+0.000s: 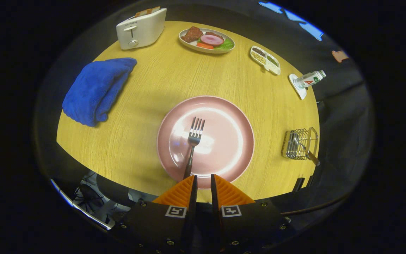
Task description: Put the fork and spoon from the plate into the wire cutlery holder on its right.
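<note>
One fork (194, 141) lies on the plate (236, 120) ahead of the nearly closed, empty gripper (203, 180).

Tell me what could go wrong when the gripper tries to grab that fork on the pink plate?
1. The fork lies flat on the shiny pink plate, so it may slide away.
2. The gripper fingers are nearly closed above the plate's near rim; they must open first or they may just push the handle.
3. The wire cutlery holder already holds a utensil, which could block the fork.

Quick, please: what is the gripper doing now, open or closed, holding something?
Gripper: nearly closed, holding nothing; fork lies on the plate just ahead.
</note>
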Demonstrator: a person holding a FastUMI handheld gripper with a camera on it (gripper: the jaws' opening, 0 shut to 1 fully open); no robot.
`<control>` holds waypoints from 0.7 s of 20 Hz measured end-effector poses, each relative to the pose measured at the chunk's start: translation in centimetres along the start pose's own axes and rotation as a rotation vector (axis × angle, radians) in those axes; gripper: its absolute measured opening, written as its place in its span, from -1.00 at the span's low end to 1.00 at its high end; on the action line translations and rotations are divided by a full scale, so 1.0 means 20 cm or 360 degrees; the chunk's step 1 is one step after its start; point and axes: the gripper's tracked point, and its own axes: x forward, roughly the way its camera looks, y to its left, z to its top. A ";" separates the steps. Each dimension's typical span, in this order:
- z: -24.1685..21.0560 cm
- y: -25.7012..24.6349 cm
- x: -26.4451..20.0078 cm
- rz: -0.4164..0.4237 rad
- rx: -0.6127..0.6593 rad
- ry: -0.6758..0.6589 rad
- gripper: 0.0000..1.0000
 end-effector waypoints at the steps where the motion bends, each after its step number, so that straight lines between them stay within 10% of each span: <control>1: 0.00 0.02 0.02 0.0022 0.0007 0.0008 -0.57; 14: -0.03 0.08 0.24 0.0125 0.0064 0.0170 -0.55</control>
